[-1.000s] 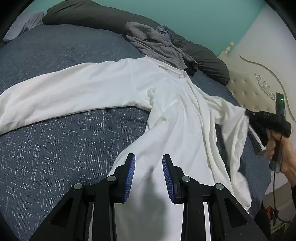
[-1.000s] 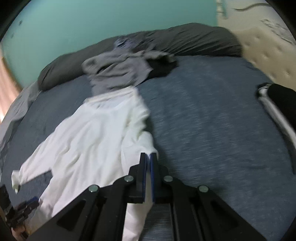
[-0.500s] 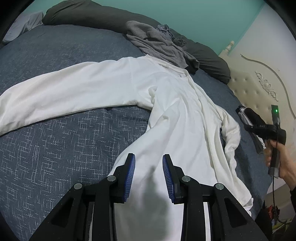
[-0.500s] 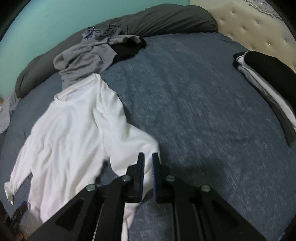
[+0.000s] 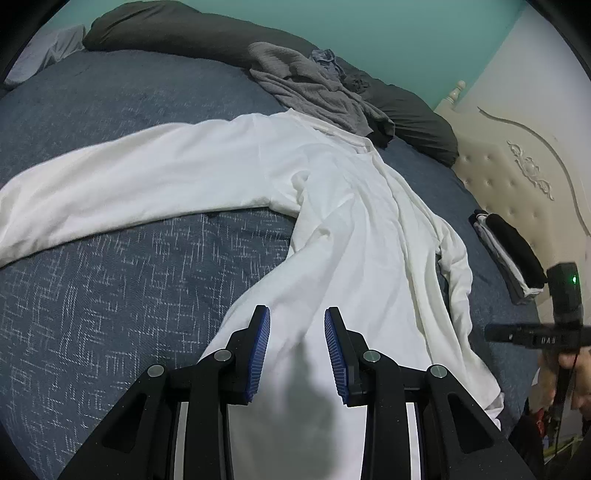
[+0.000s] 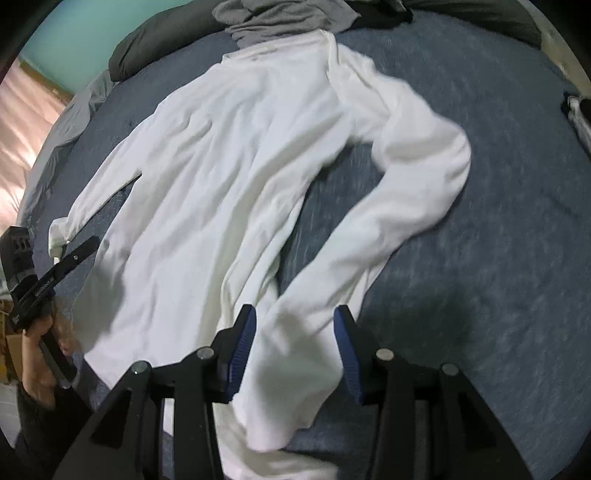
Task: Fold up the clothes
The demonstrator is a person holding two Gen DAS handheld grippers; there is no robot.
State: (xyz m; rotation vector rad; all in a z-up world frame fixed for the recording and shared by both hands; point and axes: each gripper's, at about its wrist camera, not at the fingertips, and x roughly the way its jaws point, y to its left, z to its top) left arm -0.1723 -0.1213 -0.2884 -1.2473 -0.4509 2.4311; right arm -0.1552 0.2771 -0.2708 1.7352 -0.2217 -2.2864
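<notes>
While the teal wall (image 5: 388, 44) glows behind it, the bed (image 5: 110, 295) fills both views, its dark blue speckled cover carrying everything. 1 white long-sleeved shirt (image 5: 351, 229) lies face-flat at the middle of the bed, 1 sleeve stretched out straight, the other bent back along the body. Beyond the shirt's collar sits 1 heap of grey clothes (image 5: 310, 92), touching it, with a long dark pillow (image 5: 177, 29) behind. Off to the shirt's side, near the cream tufted headboard (image 5: 517, 184), rests 1 folded stack (image 5: 509, 251) in black and white. 2 tongs on show: the left tongs (image 5: 297, 350) hang partly apart over the shirt's hem, gripping nothing. The right tongs (image 6: 295, 347) have just been opening, the bent sleeve's cuff lying loose between them, pads clear.
</notes>
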